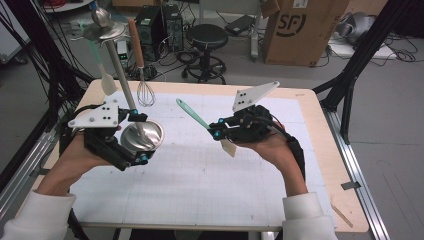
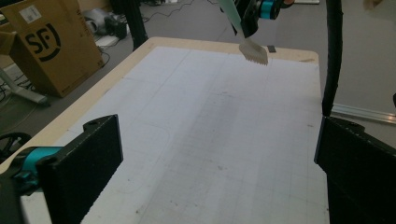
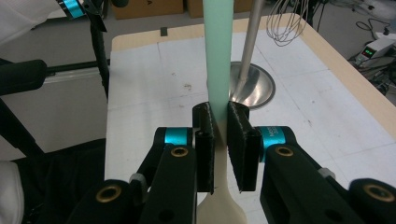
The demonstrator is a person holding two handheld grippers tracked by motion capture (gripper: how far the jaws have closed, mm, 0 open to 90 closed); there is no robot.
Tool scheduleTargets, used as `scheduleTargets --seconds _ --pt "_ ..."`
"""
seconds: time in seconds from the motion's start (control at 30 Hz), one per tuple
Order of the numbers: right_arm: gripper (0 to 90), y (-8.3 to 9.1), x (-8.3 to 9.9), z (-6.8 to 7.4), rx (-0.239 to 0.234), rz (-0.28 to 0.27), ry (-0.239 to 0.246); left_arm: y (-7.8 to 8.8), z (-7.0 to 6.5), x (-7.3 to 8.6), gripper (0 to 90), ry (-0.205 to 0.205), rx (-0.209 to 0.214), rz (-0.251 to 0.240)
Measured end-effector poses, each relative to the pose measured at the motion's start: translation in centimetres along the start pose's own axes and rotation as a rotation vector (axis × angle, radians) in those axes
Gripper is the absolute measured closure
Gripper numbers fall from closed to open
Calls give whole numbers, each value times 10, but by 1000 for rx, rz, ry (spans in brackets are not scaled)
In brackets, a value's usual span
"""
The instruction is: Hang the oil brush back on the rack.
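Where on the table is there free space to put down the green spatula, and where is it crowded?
The white mat is bare in front of both hands and along its right side, toward the table edge. The far left corner is crowded: the utensil stand is there, with a whisk and another spatula hanging. The right gripper holds the green spatula.

Person: white long sleeves [image 1: 35, 215] on both arms, cuffs at wrists. Left hand-held gripper [image 1: 131, 150]: black body, grey 3-cornered plate [image 1: 95, 116] on top w/ small dark dots, blue screw caps at jaw ends. Right hand-held gripper [image 1: 216, 131]: same build, black, grey plate [image 1: 252, 95] w/ dots, blue caps, black cable [image 1: 295, 145] trailing along the forearm. Close up in right gripper view: textured black pads [image 3: 243, 140], cyan collars [image 3: 177, 136] w/ small print, brass-coloured rivets [image 3: 108, 192] on black link arms. Left gripper view: same rough black pads [image 2: 88, 163], cyan collar, black cable.
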State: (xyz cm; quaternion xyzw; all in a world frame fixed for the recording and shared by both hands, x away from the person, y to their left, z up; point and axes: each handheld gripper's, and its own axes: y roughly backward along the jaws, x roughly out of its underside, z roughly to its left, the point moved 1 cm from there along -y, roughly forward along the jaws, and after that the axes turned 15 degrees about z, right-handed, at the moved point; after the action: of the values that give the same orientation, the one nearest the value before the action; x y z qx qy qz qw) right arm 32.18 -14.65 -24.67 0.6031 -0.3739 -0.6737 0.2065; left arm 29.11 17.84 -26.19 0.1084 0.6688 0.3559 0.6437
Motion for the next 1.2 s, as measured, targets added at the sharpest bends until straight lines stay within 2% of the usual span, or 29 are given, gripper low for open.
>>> scheduleTargets --seconds 0.13,0.17,0.2,0.23,0.47,0.53,0.7,0.9,1.1,1.2 --pt "813 1 -2 0 2 -9 1 -4 0 -14 17 0 13 -21" --pt "813 3 -1 3 -22 13 -30 -4 1 -17 17 0 18 -23" --pt "813 3 -2 3 -20 8 -28 -5 1 -20 17 3 20 -23" --pt "813 2 -2 1 -3 -8 2 -6 1 -23 17 6 21 -25" --pt "813 4 -4 0 4 -17 2 -13 2 -40 17 8 34 -25" --pt "813 4 -4 2 -7 -13 -6 -15 2 -43 17 7 38 -20" --pt "813 5 -5 2 0 -21 -2 -20 0 -53 21 -7 47 -17" --pt "813 4 -6 1 -3 -32 -2 -27 -2 -62 93 -14 64 -15" --pt "812 2 -9 1 -3 -42 1 -32 1 -64 178 25 85 -28" --pt "813 1 -11 1 -7 -46 -4 -32 2 -65 259 37 98 -42"
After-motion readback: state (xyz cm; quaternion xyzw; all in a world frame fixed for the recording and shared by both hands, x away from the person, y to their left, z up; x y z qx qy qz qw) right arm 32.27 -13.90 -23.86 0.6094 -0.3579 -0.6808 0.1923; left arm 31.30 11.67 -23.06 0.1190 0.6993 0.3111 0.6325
